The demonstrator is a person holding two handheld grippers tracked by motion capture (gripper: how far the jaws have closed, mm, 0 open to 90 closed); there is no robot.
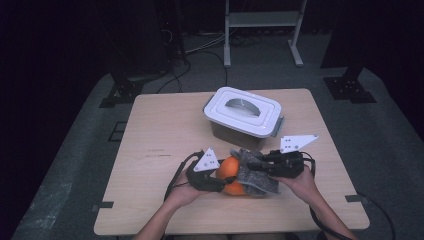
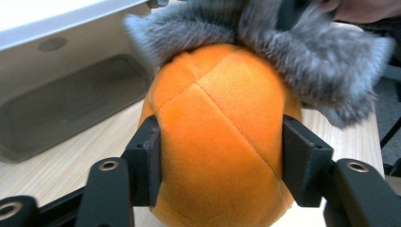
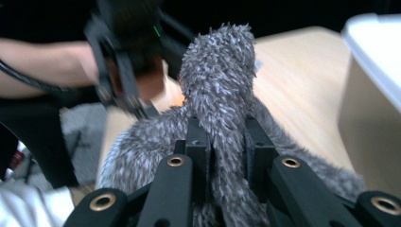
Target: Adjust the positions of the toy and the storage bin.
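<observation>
The left gripper (image 1: 216,176) has its jaws pressed against both flanks of the orange plush ball (image 1: 229,175), which sits on the near middle of the wooden table (image 1: 165,145). In the left gripper view the black pads dent the soft orange fabric (image 2: 217,137) on either side, so this looks like a firm hold rather than a loose bracket. The right gripper (image 1: 252,162) comes in from the right and pinches a fold of the grey furry cover (image 1: 255,172); the right gripper view shows its jaws drawn tight on a raised tuft of that fur (image 3: 220,94).

The grey fur lies over the far and right part of the ball, while the near and left part of the orange shows bare. Whether the cover is going onto the ball or coming off it cannot be told from this moment alone; either way the work seems to be roughly midway, with the ball half wrapped.

Just beyond the ball, toward the far right, stands a white-lidded container (image 1: 244,117) with its lid shut and its handle flat. It is untouched, so if the ball or cover is meant for it, that step looks wholly undone: the lid must be opened first
</observation>
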